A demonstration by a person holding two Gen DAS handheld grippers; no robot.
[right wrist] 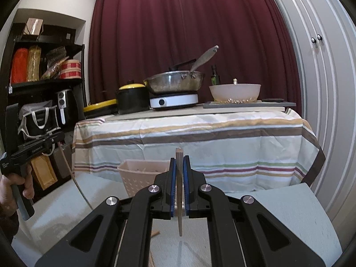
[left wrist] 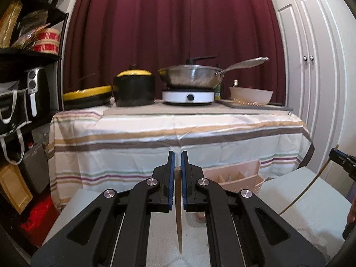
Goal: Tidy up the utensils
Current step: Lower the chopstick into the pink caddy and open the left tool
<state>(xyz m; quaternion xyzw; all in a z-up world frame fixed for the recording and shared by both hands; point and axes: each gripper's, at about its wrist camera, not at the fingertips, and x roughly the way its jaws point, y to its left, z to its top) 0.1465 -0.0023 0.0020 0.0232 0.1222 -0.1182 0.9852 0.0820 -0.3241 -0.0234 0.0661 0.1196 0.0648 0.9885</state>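
My left gripper is shut on a thin wooden stick that hangs point-down between the blue pads, above a white tabletop. My right gripper is likewise shut on a wooden stick, whose flat top end pokes up above the fingertips. A pink slotted utensil holder stands on the white table beyond both grippers, right of the left gripper and left of the right one. The right wrist view shows the left gripper in a hand at the left edge.
Behind stands a table under a striped cloth with a pan on a white cooker, a black pot with a yellow lid and a white bowl. Black shelves fill the left; white cabinet doors the right. Another wooden stick end lies on the white table.
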